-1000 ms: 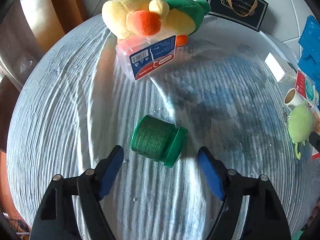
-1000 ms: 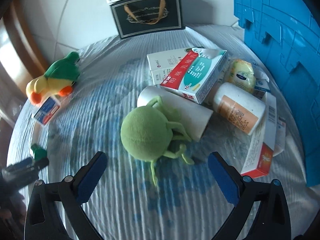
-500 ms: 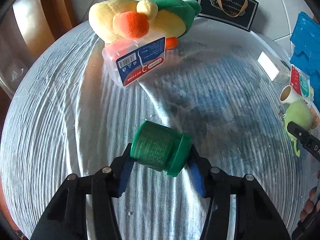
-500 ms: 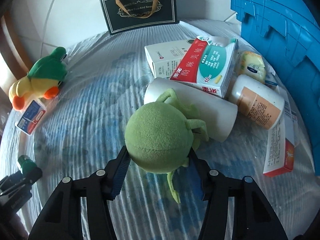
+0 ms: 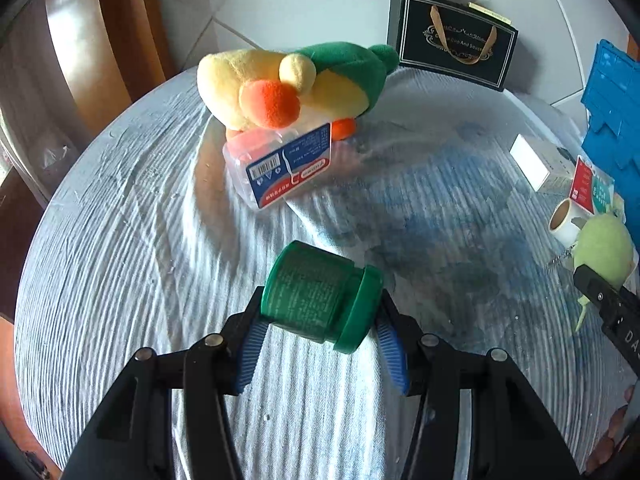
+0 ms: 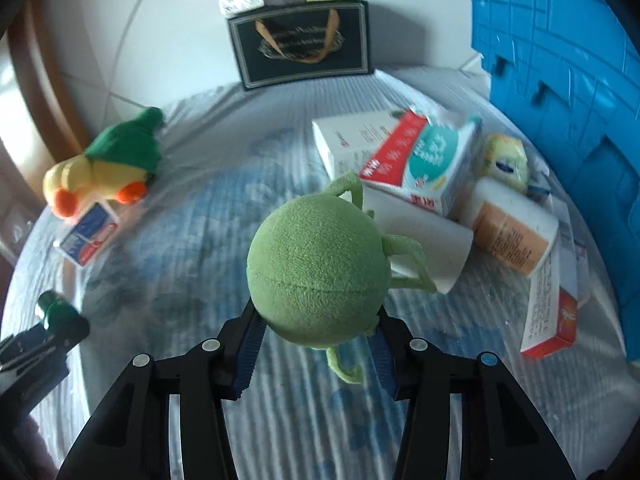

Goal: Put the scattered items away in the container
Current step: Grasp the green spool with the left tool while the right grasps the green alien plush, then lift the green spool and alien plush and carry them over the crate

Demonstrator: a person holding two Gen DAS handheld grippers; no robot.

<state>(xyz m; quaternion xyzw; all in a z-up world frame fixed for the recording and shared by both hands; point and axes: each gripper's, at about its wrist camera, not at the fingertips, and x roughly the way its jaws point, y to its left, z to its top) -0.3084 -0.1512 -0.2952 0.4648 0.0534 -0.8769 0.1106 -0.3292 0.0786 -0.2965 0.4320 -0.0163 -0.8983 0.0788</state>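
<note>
My left gripper (image 5: 320, 316) is shut on a green screw-cap jar (image 5: 316, 296), which lies sideways between the blue pads just above the striped cloth (image 5: 120, 260). In the right wrist view a round green plush toy with thin legs (image 6: 316, 264) sits between the pads of my right gripper (image 6: 316, 324). These jaws are closing and the pads press into the plush. The blue plastic crate (image 6: 560, 80) stands at the right edge of the table.
A yellow and green duck plush (image 5: 288, 84) rests on a clear floss box (image 5: 284, 164) at the back left. A black gift bag (image 5: 452, 48) stands behind. Medicine boxes (image 6: 420, 160), a white tube (image 6: 424, 240) and a white bottle (image 6: 512, 236) crowd beside the crate.
Both grippers stood open around their items a second ago and have since closed on them. The left has lifted the jar slightly; the right has shifted with the plush.
</note>
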